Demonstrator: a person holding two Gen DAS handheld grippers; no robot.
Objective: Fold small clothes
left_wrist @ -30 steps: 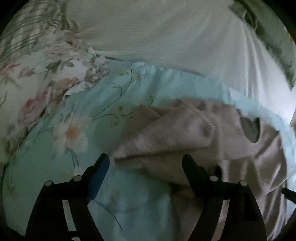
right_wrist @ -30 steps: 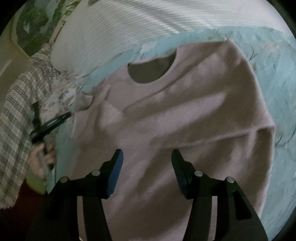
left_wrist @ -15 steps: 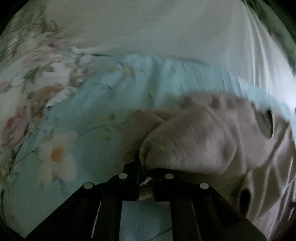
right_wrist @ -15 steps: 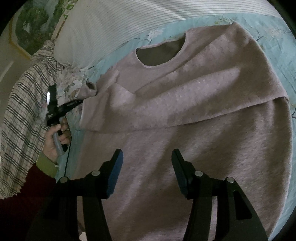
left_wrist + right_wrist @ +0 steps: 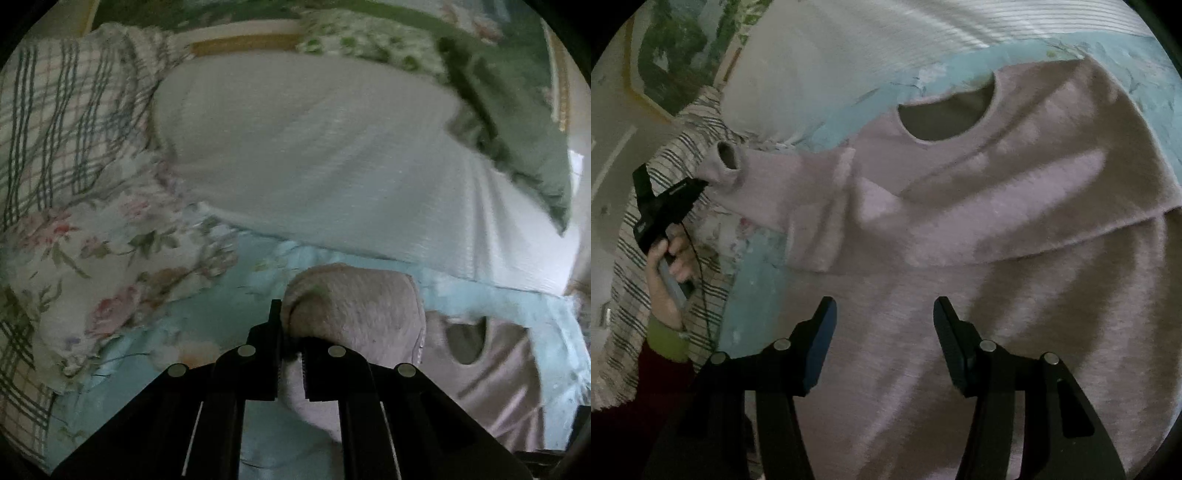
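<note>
A pale pink sweater [image 5: 997, 229] lies spread on a light blue floral sheet [image 5: 753, 295], neck hole [image 5: 945, 114] towards the pillows. My left gripper [image 5: 291, 350] is shut on the sweater's sleeve cuff [image 5: 354, 306] and holds it lifted off the bed. In the right wrist view the left gripper [image 5: 698, 184] shows at the left, pinching the sleeve end [image 5: 727, 162], with the sleeve stretched out sideways. My right gripper [image 5: 884, 332] is open and empty above the sweater's lower body.
A white ribbed pillow [image 5: 325, 155] lies behind the sweater. A floral cloth [image 5: 103, 258] and a plaid cloth [image 5: 55, 118] lie to the left. A green pillow [image 5: 517, 140] sits at the back right. The person's hand [image 5: 665, 273] holds the left gripper.
My left gripper closed on the sleeve cuff and lifted it up and outward to the left. The right gripper stayed open, hovering over the sweater.
</note>
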